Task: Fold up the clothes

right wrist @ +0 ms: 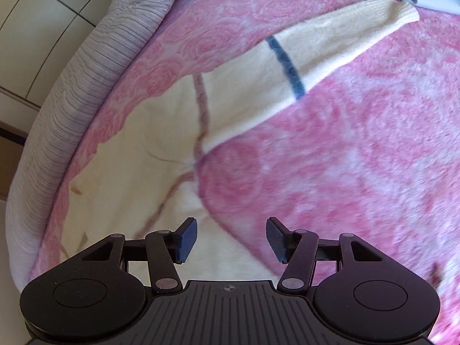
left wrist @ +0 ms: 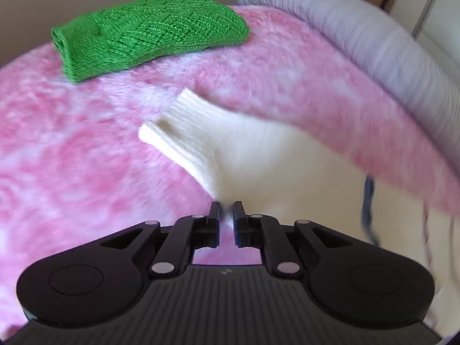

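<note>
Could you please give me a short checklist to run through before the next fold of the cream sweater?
1. Left hand-held gripper has a hold on the cream sweater: ok, its fingers are pinched on the fabric.
2. Right hand-held gripper is free to take a second hold: ok, it is open above the sweater body.
3. The other sleeve lies flat and straight: ok, it is stretched out on the pink blanket.
4. Green knit is out of the fold's way: ok, it lies folded, apart from the sweater.
5. Sweater body is smooth: not ok, creases fan out near the armpit.
6. Hem is aligned: cannot tell, it is out of view.
</note>
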A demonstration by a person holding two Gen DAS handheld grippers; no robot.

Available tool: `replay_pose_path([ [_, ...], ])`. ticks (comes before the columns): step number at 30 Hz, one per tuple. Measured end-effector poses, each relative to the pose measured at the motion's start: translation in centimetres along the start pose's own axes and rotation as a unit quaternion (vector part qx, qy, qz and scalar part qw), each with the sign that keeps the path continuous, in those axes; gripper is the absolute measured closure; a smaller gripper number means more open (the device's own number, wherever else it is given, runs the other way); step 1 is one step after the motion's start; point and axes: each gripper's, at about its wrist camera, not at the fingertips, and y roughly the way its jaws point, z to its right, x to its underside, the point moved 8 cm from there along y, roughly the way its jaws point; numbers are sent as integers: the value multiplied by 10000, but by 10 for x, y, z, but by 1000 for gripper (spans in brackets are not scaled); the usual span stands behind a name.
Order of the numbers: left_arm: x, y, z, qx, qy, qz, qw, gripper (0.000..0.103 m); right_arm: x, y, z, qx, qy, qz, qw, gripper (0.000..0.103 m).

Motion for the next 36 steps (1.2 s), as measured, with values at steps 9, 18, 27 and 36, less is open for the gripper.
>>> replay_pose_path([
  [9,163,-133,23,1280,1266,-1422,9733,73,48,-45,81,-40,-501,-831,9953,40],
  [18,248,-215,49,1862,2802,-1605,9280,72,120,-71,75,-223,-1516,-956,9835,40],
  [27,348,-256,95,2469,6471,-92,7213,72,256,-89,35,564,-6447,151,7622,46],
  [36,413,-243,86,2091,7938,1333,5553,70,298,-59,73,1159,-7828,876,6051,55],
])
